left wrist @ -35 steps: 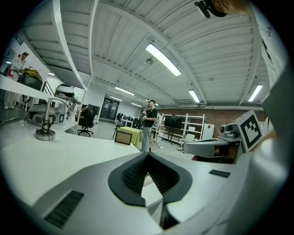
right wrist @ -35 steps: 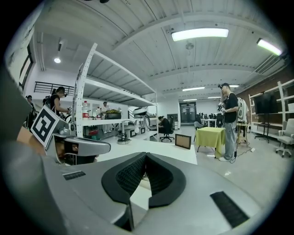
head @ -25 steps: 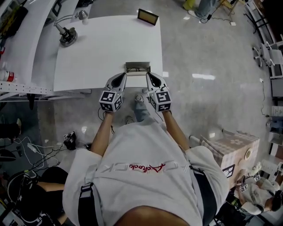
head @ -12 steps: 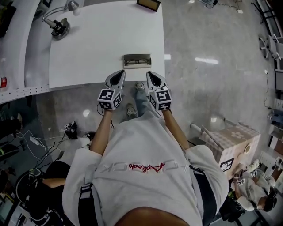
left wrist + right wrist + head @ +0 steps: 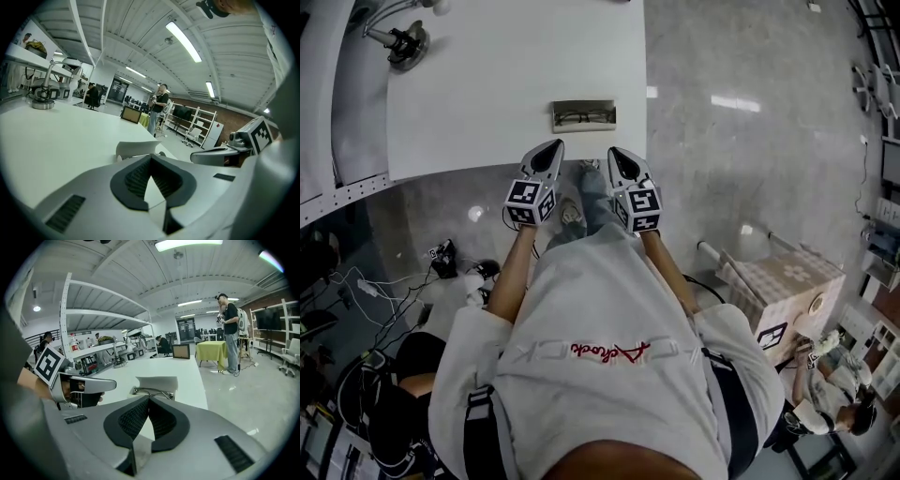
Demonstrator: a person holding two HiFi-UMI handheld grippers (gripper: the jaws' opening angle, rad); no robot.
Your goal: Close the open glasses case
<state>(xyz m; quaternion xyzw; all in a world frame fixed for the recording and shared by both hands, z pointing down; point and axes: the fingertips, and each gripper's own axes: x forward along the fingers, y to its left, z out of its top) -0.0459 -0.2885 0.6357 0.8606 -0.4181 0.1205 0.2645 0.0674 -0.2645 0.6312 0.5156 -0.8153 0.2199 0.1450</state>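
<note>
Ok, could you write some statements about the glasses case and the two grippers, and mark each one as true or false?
1. The glasses case is open, with glasses in it. True.
2. The right gripper grips the case lid. False: its jaws are together on nothing, short of the case.
3. The case lies on the white table. True.
4. The left gripper has its jaws wide apart. False: they are together and empty.

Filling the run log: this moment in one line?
glasses case: open, glasses inside | left gripper: shut, empty, short of case | right gripper: shut, empty, short of case | contact: none
</note>
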